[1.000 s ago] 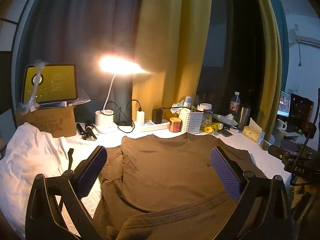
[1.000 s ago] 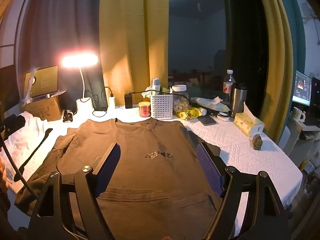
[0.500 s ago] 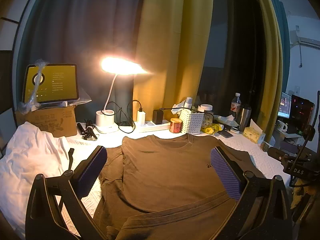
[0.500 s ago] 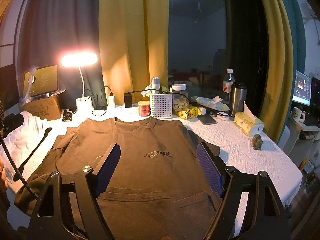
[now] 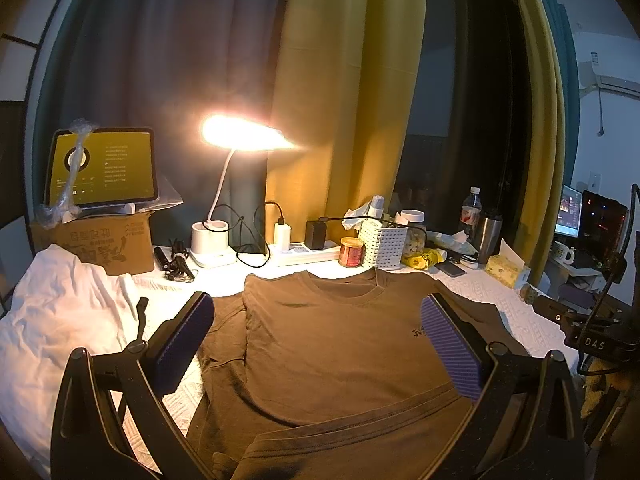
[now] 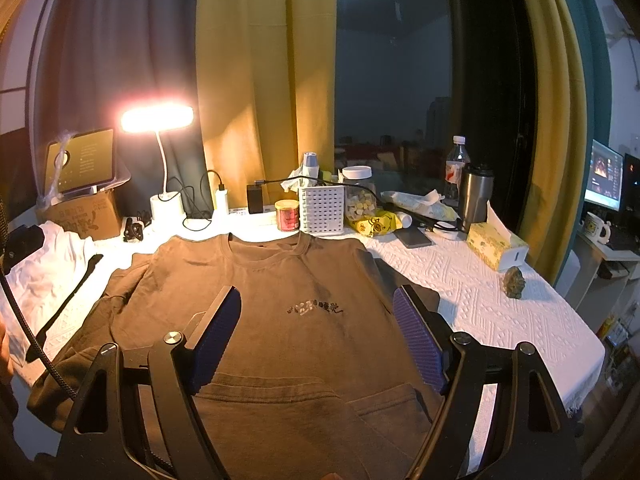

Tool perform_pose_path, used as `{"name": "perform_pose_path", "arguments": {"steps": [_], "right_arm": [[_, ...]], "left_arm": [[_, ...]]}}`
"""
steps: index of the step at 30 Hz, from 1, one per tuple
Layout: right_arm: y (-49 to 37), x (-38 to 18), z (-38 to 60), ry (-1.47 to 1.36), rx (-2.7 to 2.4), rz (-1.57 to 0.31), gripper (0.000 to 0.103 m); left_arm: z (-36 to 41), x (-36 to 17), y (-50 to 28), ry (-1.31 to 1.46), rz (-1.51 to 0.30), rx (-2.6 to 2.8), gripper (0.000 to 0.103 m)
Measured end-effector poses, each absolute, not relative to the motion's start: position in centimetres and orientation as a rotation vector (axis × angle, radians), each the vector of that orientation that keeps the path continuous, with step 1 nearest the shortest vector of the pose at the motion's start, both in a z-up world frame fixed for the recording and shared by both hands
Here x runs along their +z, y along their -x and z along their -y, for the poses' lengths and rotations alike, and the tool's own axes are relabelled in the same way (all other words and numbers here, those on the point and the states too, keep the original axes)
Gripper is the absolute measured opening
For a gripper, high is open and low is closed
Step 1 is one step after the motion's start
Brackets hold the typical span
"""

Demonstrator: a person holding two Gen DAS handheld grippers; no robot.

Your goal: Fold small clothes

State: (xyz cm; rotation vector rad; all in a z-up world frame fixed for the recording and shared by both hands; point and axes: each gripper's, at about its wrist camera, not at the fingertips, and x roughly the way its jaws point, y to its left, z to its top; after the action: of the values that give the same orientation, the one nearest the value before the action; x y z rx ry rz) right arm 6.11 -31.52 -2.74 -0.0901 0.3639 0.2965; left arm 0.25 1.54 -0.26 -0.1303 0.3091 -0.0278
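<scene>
T-shirt (image 5: 340,344) seemingly beneath both parted grippers

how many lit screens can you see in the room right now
3: the tablet on the cardboard box at the table's far left, and two monitors, one bright and one dark, on the desk at far right. Others may sit outside the view.

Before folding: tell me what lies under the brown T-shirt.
Under the brown T-shirt shows a white textured tablecloth, bare to its right. Anything beneath the shirt's middle is covered.
</scene>
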Motion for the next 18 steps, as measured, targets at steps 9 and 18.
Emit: {"name": "perform_pose_path", "arguments": {"steps": [9,18], "right_arm": [[-6.07,-2.80,31.52,0.091,0.297,-0.367,0.081],[-6.05,-2.84,31.59,0.091,0.297,-0.367,0.081]], "left_arm": [[-1.43,0.00,-0.10,0.130,-0.299,-0.022,0.102],[-1.41,0.08,-0.07,0.132,-0.297,-0.022,0.102]]}}
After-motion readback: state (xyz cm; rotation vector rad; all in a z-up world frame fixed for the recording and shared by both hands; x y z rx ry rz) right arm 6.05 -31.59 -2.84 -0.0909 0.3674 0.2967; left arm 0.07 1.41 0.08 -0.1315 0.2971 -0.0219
